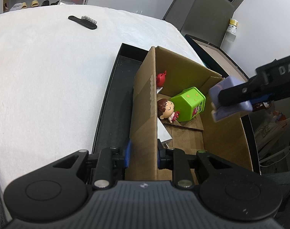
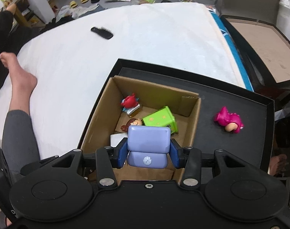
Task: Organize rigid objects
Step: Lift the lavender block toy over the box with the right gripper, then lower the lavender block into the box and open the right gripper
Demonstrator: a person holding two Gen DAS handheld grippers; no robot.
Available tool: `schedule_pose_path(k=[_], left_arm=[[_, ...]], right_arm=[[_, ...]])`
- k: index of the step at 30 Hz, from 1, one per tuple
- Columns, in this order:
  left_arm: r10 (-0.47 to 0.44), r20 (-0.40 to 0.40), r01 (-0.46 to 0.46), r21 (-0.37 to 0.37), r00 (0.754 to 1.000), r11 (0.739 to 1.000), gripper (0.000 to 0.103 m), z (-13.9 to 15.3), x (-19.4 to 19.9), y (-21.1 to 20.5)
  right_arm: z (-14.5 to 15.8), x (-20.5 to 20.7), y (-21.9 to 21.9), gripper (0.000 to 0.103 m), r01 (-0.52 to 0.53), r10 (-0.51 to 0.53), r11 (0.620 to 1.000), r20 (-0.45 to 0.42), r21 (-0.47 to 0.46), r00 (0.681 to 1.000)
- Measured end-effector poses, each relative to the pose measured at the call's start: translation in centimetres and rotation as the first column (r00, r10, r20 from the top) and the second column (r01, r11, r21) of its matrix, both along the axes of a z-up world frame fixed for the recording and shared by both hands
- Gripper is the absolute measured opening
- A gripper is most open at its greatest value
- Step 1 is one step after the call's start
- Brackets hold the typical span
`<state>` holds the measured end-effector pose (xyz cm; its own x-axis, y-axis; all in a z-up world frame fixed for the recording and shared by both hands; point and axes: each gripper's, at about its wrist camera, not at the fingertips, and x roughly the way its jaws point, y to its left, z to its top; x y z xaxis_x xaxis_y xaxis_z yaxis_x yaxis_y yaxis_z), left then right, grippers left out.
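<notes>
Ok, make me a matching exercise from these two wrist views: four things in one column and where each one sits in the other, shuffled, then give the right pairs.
Things:
1. purple toy
2. pink figure
3. hairbrush
4. green container

Places:
A. lying on the white surface, far from the box
B. on its side inside the cardboard box
C. held in the jaws of the right gripper, above the box
D. on the black tray, outside the box

Pairs: 1-C, 2-D, 3-A, 4-B
</notes>
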<state>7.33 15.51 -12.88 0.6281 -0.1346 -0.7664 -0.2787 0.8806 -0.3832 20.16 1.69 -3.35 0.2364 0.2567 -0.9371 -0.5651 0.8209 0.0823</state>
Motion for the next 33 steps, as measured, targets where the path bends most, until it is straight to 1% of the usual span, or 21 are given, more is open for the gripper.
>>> schedule_pose_path(k=[5,8,16,20,24,27,33], left_arm=[[-0.002,0.001,0.002,0.003,1.0,1.0,0.022,0.0,0.0,-0.1],[0.002,0.001,-0.002,-0.009,1.0,1.0,0.022,-0.1,0.0,0.2],[0.005,0.0,-0.005,-0.016,1.0,1.0,0.022,-0.1,-0.1,0.5],[0.005,-0.001,-0.005,-0.016,1.0,1.0,0.022,-0.1,0.0,0.5],[0.002,0.003,-0.002,-0.013,1.0,1.0,0.023,0.0,0.0,0.4],[0.004,0.001,-0.004,-0.015,1.0,1.0,0.023,-0.1,-0.1,0.5],[0.003,0.002,-0.003,-0.011,1.0,1.0,0.023,-0.1,-0.1,0.4]], right_arm=[[-1.2,-0.5,1.1,0.044,-0.043,0.042,0.999,-0.014,-0.031,0.999],[-2.0,-0.7,1.7,0.044,-0.07,0.069,0.996,-0.021,-0.06,0.997],[-4.9,-0.5,3.5,0.044,-0.092,0.086,0.986,-0.046,-0.137,0.995],[-5.9,-0.4,3.9,0.044,-0.093,0.084,0.983,-0.063,-0.157,0.994],[-6.0,-0.3,3.9,0.044,-0.087,0.077,0.985,-0.07,-0.15,0.995],[-5.0,-0.2,3.8,0.044,-0.093,0.089,0.986,-0.042,-0.135,0.995],[-3.3,0.0,2.6,0.044,-0.089,0.086,0.99,-0.034,-0.106,0.996]])
